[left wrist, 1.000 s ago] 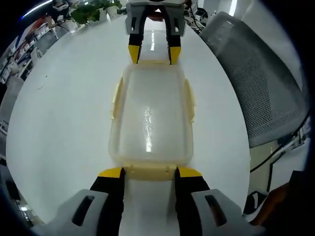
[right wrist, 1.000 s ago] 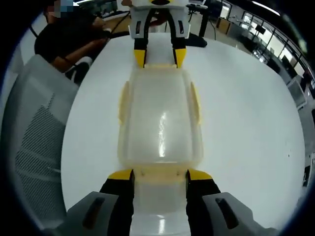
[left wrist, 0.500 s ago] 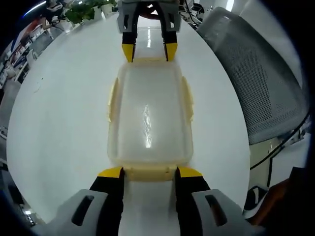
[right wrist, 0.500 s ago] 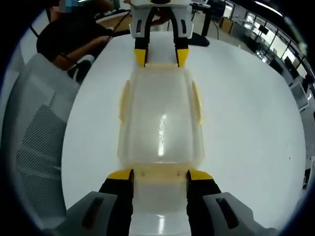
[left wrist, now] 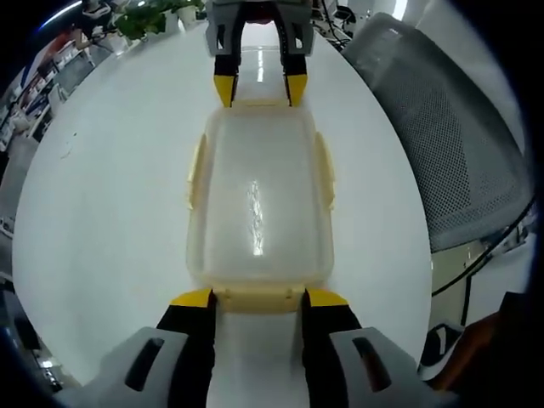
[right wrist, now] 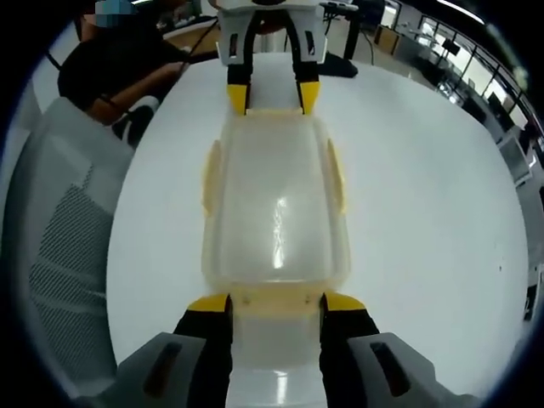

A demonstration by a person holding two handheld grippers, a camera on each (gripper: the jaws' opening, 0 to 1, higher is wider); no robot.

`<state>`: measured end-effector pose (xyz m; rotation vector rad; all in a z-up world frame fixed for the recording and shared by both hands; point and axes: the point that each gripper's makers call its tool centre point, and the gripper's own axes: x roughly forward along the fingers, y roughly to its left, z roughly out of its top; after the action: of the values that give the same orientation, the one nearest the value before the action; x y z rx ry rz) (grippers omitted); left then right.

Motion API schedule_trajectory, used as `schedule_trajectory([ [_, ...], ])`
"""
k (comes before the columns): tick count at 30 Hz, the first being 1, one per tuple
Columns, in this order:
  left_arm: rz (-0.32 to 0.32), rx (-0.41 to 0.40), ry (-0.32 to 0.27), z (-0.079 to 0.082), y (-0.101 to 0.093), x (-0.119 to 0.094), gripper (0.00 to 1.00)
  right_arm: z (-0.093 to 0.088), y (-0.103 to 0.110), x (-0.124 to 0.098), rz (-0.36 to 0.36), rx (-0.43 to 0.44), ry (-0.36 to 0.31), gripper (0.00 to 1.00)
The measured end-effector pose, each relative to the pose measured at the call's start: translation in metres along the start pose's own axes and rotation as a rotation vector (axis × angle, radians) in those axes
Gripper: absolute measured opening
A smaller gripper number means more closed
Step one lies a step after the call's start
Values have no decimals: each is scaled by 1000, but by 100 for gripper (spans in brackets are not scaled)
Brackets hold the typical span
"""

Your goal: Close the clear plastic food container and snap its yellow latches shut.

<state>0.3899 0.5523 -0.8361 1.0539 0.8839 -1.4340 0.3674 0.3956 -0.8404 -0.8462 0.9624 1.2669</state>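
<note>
Tongs first: the left gripper point(left wrist: 257, 297) rises from the bottom of the left gripper view with its 2 yellow-tipped jaws spread apart, 1 at each end of the near yellow latch point(left wrist: 258, 297) on the short end of the clear plastic food container point(left wrist: 257, 204). Whether the jaw tips press on that latch or merely stand beside it, I cannot tell. The right gripper point(right wrist: 275, 303) stands the same way in the right gripper view, jaws parted and flanking the latch point(right wrist: 275, 299) at the container's opposite short end. Each gripper also appears at the top of the other's view, across the container: the right one point(left wrist: 259, 89) in the left gripper view and the left one point(right wrist: 265, 98) in the right gripper view, tips at the far rim.

The container lies flat with its lid on, roughly in the middle of a round white table point(left wrist: 110, 187). Its 2 long sides carry pale yellow latches point(left wrist: 195, 170), lying close against the walls.

A grey mesh office chair point(left wrist: 459, 153) stands beside the table. Green potted plants point(left wrist: 157, 17) sit at the far edge in the left gripper view. A person in a dark sleeve point(right wrist: 119, 72) is seated near the table in the right gripper view.
</note>
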Motion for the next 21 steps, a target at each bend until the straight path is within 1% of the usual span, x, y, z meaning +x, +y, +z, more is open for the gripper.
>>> schedule_trajectory([
  [5, 21, -2, 18, 0, 0, -1, 38, 0, 0, 1, -5, -8, 6, 38],
  [9, 21, -17, 25, -1, -3, -2, 38, 2, 0, 1, -6, -26, 16, 39],
  [14, 37, -33, 10, -2, 0, -10, 38, 6, -4, -6, -20, -27, 1, 39],
  [21, 59, -27, 6, 2, 2, -21, 38, 11, -7, -15, -32, -39, -6, 39],
])
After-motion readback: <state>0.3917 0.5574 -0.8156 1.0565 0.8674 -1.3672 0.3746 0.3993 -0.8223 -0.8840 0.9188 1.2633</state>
